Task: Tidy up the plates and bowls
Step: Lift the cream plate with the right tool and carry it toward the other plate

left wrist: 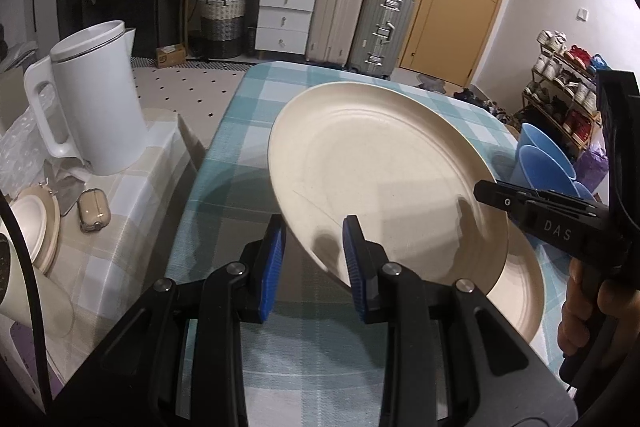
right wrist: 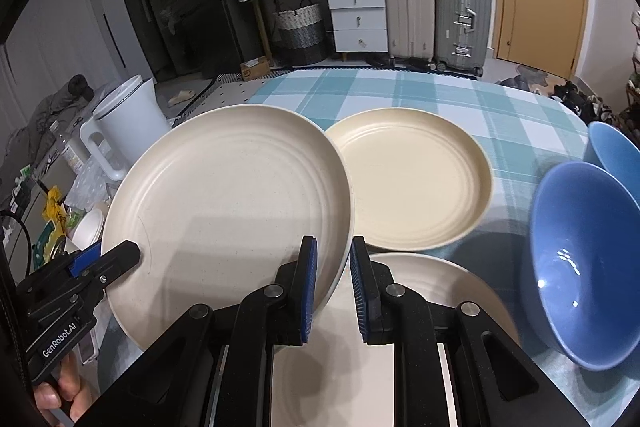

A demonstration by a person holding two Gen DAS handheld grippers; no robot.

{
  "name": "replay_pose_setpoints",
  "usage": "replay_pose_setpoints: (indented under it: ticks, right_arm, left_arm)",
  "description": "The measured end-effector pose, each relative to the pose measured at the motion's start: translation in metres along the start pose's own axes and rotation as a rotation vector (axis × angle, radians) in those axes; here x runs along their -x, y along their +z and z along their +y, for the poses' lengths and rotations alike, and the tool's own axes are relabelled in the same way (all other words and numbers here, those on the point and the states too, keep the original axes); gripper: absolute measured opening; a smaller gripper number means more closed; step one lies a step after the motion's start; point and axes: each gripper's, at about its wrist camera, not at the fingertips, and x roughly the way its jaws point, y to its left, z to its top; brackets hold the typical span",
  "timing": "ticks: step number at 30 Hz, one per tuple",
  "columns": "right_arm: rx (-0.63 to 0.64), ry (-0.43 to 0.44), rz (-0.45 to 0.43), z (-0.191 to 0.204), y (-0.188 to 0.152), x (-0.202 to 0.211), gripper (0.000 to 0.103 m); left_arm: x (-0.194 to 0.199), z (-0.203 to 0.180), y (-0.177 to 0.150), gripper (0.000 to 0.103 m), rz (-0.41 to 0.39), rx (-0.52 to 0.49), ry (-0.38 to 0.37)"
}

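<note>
A large cream plate [left wrist: 380,187] [right wrist: 228,203] hangs tilted above the checked table, held on two sides. My left gripper [left wrist: 314,263] [right wrist: 108,259] is shut on its near left rim, blue pads on either face. My right gripper [right wrist: 334,291] [left wrist: 486,191] is shut on the opposite rim. A second cream plate [right wrist: 416,183] lies flat on the table behind the held one. A third cream plate [right wrist: 420,291] [left wrist: 520,295] lies under the right gripper. Two blue bowls [right wrist: 580,275] [right wrist: 616,151] stand at the right.
The table [left wrist: 240,131] has a blue checked cloth. Left of it a low surface carries a white kettle [left wrist: 92,99], a small earbud case [left wrist: 94,211] and clutter. Beyond the table's far edge stand suitcases [left wrist: 360,23], drawers and a door; a shoe rack [left wrist: 560,95] is at the right.
</note>
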Motion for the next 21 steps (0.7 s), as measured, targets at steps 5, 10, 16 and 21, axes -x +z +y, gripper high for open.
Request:
replay_pose_setpoints:
  ticks: [5, 10, 16, 21]
  right_arm:
    - [-0.031, -0.020, -0.010, -0.012, -0.009, 0.018, 0.017]
    - [-0.054, -0.034, -0.021, -0.024, -0.018, 0.035, 0.017]
    - [-0.083, -0.044, -0.031, -0.036, -0.030, 0.049, 0.017]
    - [-0.110, -0.048, -0.033, -0.047, -0.041, 0.060, 0.017]
  left_arm:
    - [0.005, -0.017, -0.002, 0.026, 0.001, -0.030, -0.027]
    - [0.008, -0.033, -0.004, 0.026, 0.009, -0.057, -0.060]
    - [0.013, -0.049, -0.008, 0.026, 0.012, -0.094, -0.087]
    - [0.013, -0.063, -0.011, 0.026, 0.021, -0.124, -0.109]
